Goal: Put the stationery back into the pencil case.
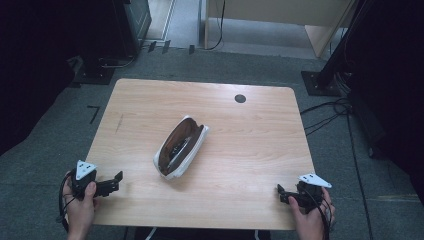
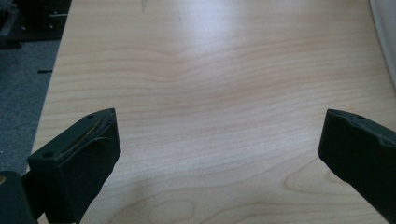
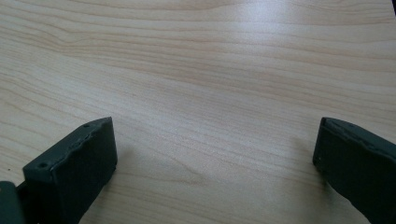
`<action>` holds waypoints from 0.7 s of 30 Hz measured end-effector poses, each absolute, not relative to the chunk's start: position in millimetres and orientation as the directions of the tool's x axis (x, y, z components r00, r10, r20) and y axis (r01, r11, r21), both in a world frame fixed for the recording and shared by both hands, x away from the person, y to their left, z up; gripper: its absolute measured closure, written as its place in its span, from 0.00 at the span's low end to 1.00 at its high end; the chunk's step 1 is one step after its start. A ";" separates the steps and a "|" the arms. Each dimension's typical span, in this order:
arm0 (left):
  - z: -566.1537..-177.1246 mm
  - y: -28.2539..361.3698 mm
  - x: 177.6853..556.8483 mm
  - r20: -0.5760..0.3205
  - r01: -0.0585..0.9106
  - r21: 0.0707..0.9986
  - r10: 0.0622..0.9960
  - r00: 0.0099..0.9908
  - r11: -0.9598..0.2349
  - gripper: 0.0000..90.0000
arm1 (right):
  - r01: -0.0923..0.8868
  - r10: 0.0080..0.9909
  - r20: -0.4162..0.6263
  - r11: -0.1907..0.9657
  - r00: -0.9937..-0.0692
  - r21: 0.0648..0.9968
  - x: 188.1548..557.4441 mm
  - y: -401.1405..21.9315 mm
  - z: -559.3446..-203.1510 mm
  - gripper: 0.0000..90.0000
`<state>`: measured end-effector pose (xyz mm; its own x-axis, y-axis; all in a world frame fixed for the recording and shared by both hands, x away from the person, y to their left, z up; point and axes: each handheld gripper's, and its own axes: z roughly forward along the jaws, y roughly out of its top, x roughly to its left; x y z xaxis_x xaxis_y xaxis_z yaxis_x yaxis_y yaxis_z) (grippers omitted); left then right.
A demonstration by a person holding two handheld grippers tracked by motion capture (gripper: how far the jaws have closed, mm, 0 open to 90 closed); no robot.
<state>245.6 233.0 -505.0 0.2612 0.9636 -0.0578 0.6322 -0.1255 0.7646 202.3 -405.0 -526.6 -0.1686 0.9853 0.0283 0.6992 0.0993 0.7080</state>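
While pouch (image 1: 180,147) lies unzipped mid-table (image 1: 250,145), both grippers, left (image 1: 111,184), right (image 1: 283,194), wait well apart from pouch, fingers apart, empty; better steady one end first.

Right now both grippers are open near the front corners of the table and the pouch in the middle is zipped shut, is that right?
Not quite. The pouch is open, its dark inside showing in the high view. The left gripper and the right gripper are indeed open near the table's front corners.

Light wood-grain table (image 1: 240,165), rounded corners, small dark round disc (image 1: 240,98) near far edge. Mid-table, lying diagonally: open white pouch (image 1: 181,148) (dark contents, unidentifiable).
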 end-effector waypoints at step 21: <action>-518.3 220.5 246.7 0.009 0.683 0.699 0.957 0.289 -0.213 0.07 | 0.699 0.985 0.028 0.099 -0.168 0.708 202.2 -405.0 -526.7 0.00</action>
<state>246.7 220.5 -518.3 0.2889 0.9573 0.0092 0.6830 -0.2128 0.6987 202.2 -405.0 -526.7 -0.1685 0.9853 0.0283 0.6992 0.0993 0.7080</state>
